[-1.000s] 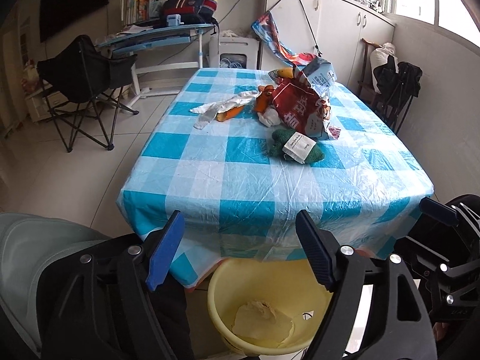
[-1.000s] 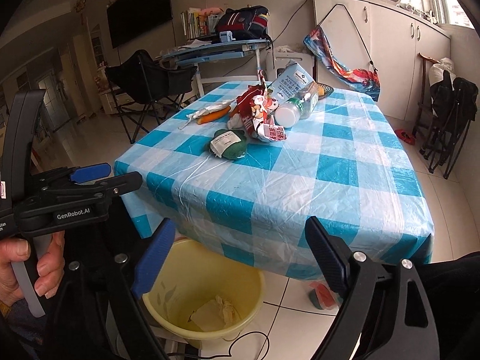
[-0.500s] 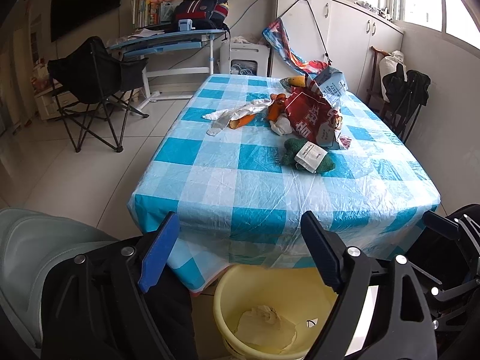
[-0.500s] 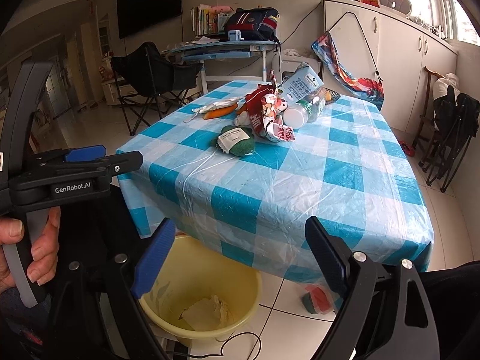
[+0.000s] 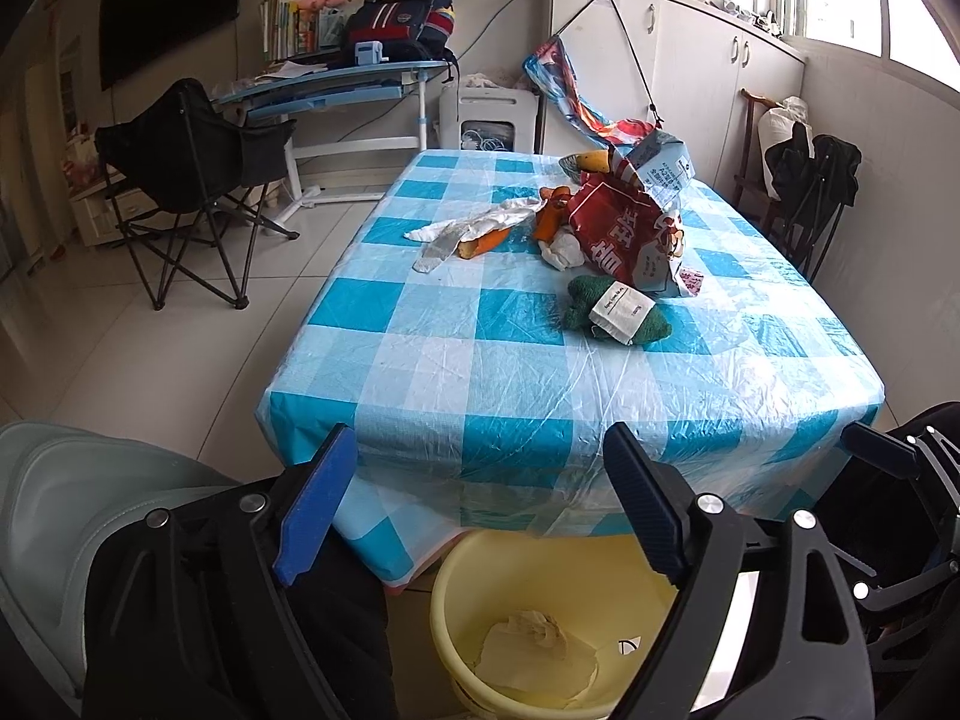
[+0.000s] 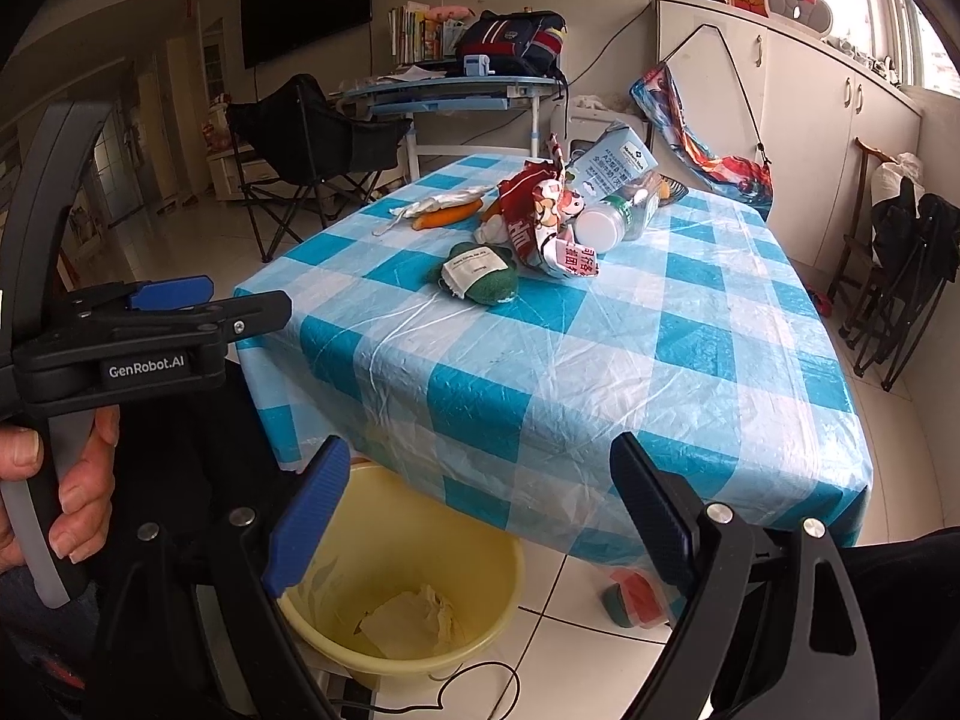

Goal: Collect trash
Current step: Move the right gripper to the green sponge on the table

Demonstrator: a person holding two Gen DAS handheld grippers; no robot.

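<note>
Here, the table [image 5: 540,372] under its blue-and-white checked cloth carries the trash, heaped well back from the near edge: a red snack bag [image 5: 618,228], a blue carton [image 6: 618,162] and a green labelled bundle [image 5: 618,312]. Below the edge stands a yellow bucket [image 5: 456,594] holding crumpled paper [image 6: 414,618]. The left gripper [image 5: 474,510] has just widened, nothing between its jaws; the right gripper [image 6: 480,516] gapes empty too.

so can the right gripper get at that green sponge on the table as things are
Probably yes. The right gripper is open and empty, and the green sponge lies nearest the table edge with bare cloth before it. The red bag sits behind, not in the way.
</note>
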